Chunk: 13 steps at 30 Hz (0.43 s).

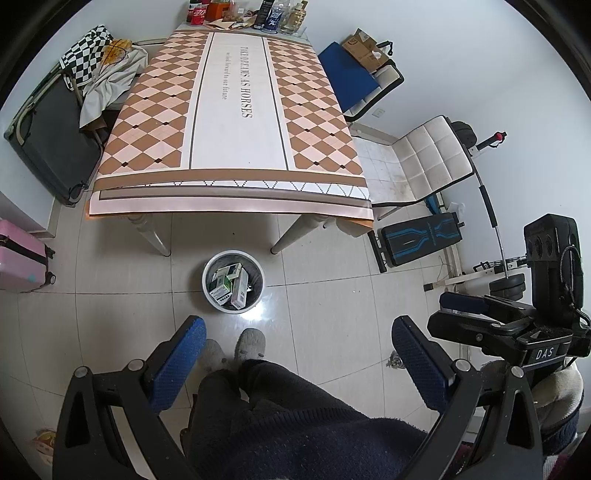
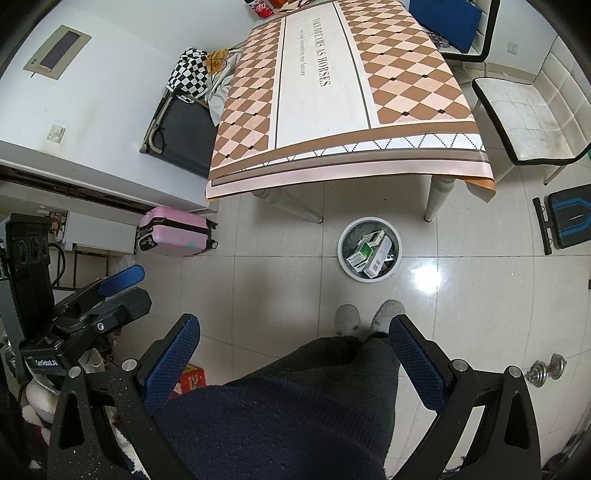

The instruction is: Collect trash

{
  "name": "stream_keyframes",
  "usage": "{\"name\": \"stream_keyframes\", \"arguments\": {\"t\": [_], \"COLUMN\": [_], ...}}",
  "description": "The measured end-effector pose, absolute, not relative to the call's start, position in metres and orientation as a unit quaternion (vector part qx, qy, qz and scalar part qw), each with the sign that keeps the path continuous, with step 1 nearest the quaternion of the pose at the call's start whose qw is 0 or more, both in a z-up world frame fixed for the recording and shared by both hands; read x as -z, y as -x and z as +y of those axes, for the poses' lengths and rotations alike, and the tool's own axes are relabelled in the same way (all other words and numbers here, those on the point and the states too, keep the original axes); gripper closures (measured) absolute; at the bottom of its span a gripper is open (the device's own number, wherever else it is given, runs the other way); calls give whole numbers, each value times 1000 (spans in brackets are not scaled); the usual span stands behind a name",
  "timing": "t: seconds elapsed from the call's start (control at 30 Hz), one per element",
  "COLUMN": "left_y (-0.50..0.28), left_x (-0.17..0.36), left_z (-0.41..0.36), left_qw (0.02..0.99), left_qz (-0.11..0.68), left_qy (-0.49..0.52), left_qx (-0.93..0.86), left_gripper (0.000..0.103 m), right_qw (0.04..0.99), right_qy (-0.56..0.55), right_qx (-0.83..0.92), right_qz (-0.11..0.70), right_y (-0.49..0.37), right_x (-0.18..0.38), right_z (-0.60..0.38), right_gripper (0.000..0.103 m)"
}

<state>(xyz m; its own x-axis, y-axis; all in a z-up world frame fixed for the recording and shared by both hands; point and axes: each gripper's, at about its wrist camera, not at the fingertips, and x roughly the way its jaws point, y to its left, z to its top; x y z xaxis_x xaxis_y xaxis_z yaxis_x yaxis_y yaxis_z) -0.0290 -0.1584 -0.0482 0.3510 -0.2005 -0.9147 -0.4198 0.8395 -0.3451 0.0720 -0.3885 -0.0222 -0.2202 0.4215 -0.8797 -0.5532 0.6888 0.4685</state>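
Note:
A round white trash bin (image 1: pixel 257 291) (image 2: pixel 345 264) stands on the tiled floor in front of the table, holding several small cardboard boxes (image 1: pixel 229 282) (image 2: pixel 369 253). My left gripper (image 1: pixel 297 332) is open and empty, held high above the person's legs and slippers. My right gripper (image 2: pixel 293 330) is also open and empty, at a similar height. Each gripper shows in the other's view: the right one (image 1: pixel 465 302) at the right edge, the left one (image 2: pixel 122 280) at the left edge. Both are well short of the bin.
The table (image 1: pixel 236 122) (image 2: pixel 332 92) wears a diamond-pattern cloth, with cans, bottles and boxes (image 1: pixel 243 14) at its far end. White chairs (image 1: pixel 424 158) stand right, a pink suitcase (image 2: pixel 173 230) left, a workout bench (image 1: pixel 417 236) and dumbbell (image 2: pixel 546 371) on the floor.

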Motion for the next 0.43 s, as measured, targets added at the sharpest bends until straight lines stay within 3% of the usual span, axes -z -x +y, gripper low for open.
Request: {"name": "stream_keyframes", "arguments": {"t": [0.43], "left_y": [36], "left_x": [48], "left_z": [-160], "left_qw": [776], "left_qz": [562], "left_qy": [277], "left_qx": [-73], "left_gripper": [0], "right_qw": [621], "right_qy": [52], "right_qx": [-393], "right_qz": [676], "right_y": [-68], "right_x": [23], "right_z": [-387], "right_gripper": [0]}}
